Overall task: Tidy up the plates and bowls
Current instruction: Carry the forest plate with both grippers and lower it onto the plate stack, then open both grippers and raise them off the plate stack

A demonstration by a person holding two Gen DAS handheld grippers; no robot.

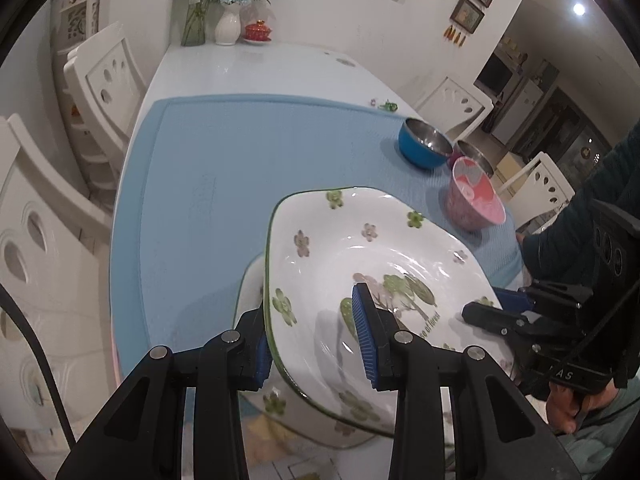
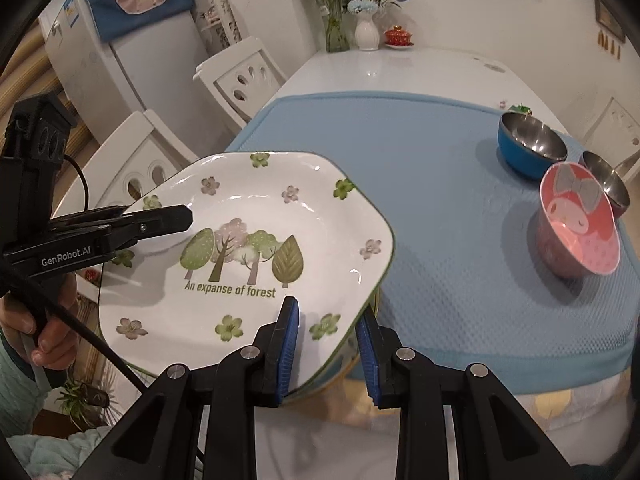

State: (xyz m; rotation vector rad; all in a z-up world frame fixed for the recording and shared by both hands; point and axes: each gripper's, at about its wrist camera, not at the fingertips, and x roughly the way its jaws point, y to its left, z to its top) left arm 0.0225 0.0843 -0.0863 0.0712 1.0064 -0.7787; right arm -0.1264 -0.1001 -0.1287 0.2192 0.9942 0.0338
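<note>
A white plate [image 1: 356, 264] with green and pink flowers and a forest print is held in the air over the near edge of the blue mat [image 1: 240, 168]; it also shows in the right wrist view [image 2: 248, 224]. My left gripper [image 1: 316, 336] straddles its left rim, fingers not fully closed. My right gripper [image 2: 330, 344] straddles its near right rim, with a gap at the right pad [image 2: 366, 356]. A second flowered plate [image 1: 280, 404] lies underneath. A pink bowl [image 2: 576, 232], a blue steel bowl [image 2: 532, 146] and a dark steel bowl [image 2: 606, 182] stand on the mat at the right.
White chairs [image 2: 240, 76] stand along the table's left side and one [image 1: 456, 100] at the far right. Vases with flowers [image 2: 366, 28] and a red lidded cup [image 2: 398, 36] stand at the table's far end. A fridge [image 2: 132, 56] is at the back left.
</note>
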